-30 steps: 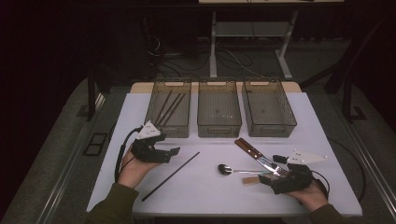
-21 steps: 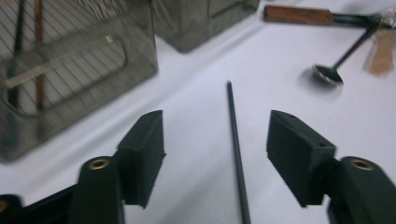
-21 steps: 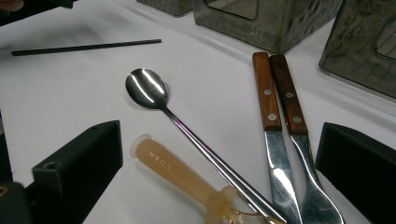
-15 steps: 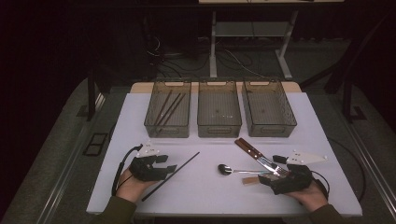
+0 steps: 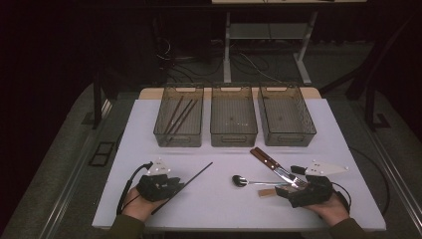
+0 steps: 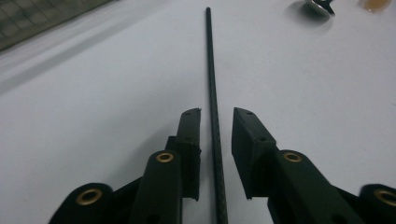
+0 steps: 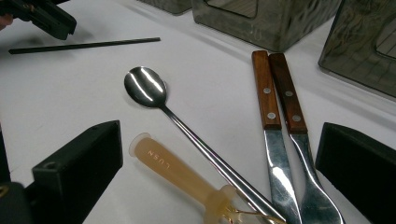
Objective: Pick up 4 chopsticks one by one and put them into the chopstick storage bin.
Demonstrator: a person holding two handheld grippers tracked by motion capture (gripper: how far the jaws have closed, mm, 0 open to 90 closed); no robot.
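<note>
Your left hand-held gripper (image 6: 215,140) has just been closing its jaws around the black chopstick (image 6: 211,84) lying flat on the white desk (image 5: 224,209), pads not yet touching it, while your right hand-held gripper (image 7: 219,154) rests spread over the spoon (image 7: 154,93) and two wooden-handled utensils (image 7: 275,93).
</note>
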